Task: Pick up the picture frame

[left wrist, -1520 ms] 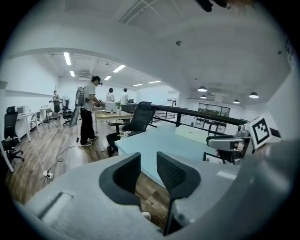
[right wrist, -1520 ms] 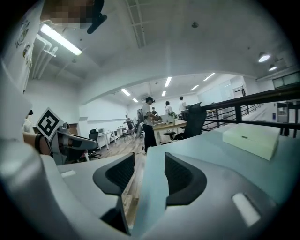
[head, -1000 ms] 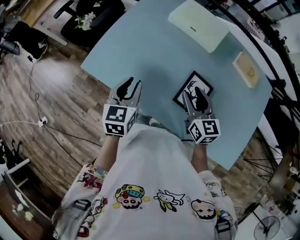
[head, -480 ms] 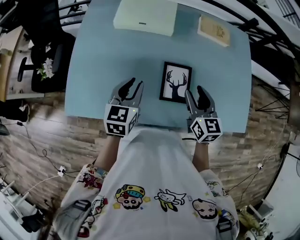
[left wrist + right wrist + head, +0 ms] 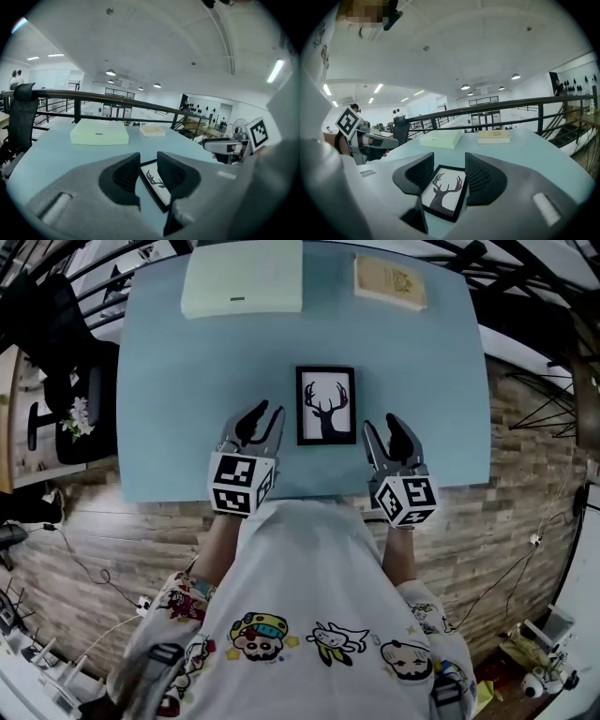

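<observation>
A pale blue worktop (image 5: 187,381) with rounded corners fills the upper half of the head view. It stands on a floor of brown wood planks (image 5: 525,456). A black metal railing (image 5: 117,97) runs behind its far edge, and beyond that lies a large white hall with ceiling lamps. A black office chair (image 5: 70,413) stands off the worktop's left side.

At the far edge lie a flat pale cream box (image 5: 243,279) and, to its right, a thin tan book-like slab (image 5: 390,282). The black-framed picture frame with a deer silhouette (image 5: 326,405) lies flat near the near edge, upright to the viewer, held by nothing.

The left hand-held gripper (image 5: 265,413) hangs just beside the frame's lower left corner with its jaws parted and nothing between them. The right hand-held gripper (image 5: 381,425) hangs just off the lower right corner, likewise released and empty. Each gripper view shows the frame on the worktop through the gap between the jaws.

A second ago the worktop lay diagonally across the head view and the frame sat tilted, close ahead of the right gripper. Half a second ago it was nearly squared. Now its edges run level and the frame sits midway between both grippers, whose jaws are spread as before.
</observation>
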### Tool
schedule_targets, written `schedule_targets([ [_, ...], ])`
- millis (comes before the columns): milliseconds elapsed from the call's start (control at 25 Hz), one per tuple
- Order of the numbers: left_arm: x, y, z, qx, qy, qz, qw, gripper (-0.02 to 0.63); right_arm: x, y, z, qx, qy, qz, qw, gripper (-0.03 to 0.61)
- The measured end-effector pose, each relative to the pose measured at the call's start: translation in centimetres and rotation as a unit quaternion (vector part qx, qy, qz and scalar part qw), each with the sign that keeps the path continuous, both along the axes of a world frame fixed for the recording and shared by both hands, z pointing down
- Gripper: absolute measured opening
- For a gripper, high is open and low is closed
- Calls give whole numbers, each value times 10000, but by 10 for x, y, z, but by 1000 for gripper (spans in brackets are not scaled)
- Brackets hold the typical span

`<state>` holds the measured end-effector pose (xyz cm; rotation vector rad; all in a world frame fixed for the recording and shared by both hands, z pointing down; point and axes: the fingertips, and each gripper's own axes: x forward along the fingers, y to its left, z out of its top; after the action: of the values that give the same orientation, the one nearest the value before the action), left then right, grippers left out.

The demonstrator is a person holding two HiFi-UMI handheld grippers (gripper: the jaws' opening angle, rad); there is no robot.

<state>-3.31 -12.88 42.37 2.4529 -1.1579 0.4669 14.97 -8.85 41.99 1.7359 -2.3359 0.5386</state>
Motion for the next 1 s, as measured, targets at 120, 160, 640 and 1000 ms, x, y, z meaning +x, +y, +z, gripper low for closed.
schedule_targets([
  [120, 8, -4, 2, -60, 15, -6, 10000, 104, 6, -4, 4, -59, -48, 8, 10000, 202],
  [160, 8, -6, 3, -77, 12, -13, 10000, 104, 6, -5, 4, -64, -61, 7, 10000, 202],
  [640, 21, -12, 21, -335, -50, -56, 9994, 104, 10, -16, 20, -302, -176, -150, 9993, 201],
  [1000, 28, -11, 51, -706, -60, 0, 9975, 104, 5, -26, 47, -665, -275, -361, 9968, 199],
])
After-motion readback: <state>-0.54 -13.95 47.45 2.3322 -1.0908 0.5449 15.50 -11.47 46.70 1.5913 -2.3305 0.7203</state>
